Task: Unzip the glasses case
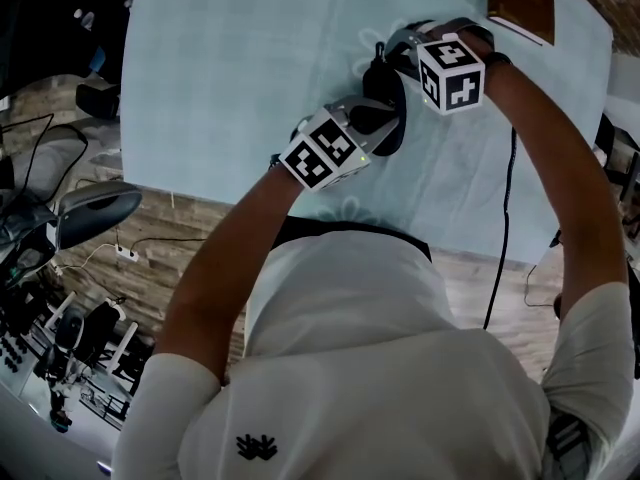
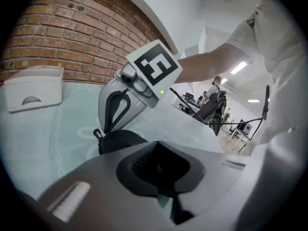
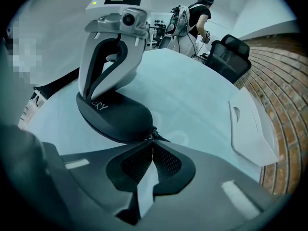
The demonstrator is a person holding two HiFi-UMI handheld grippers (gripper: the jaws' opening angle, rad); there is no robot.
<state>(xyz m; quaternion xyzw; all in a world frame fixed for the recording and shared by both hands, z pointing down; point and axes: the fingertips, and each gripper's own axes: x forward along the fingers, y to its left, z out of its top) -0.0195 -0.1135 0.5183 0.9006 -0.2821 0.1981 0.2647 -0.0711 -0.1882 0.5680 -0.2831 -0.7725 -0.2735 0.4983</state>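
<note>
The table [image 1: 250,78] wears a pale blue-green cloth with a faint looped pattern. A black glasses case [image 3: 115,117] rests on it, one end held between the jaws of the left gripper [image 2: 159,170]. Its zip pull [image 3: 153,137] is pinched in the jaws of the right gripper [image 3: 153,150]. A white box [image 3: 250,124] lies to the right of the right jaws, well apart.

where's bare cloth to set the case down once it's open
The wide bare tablecloth left of the glasses case is free. Crowded at the case: left gripper clamps it, right gripper pinches its zipper pull.
</note>
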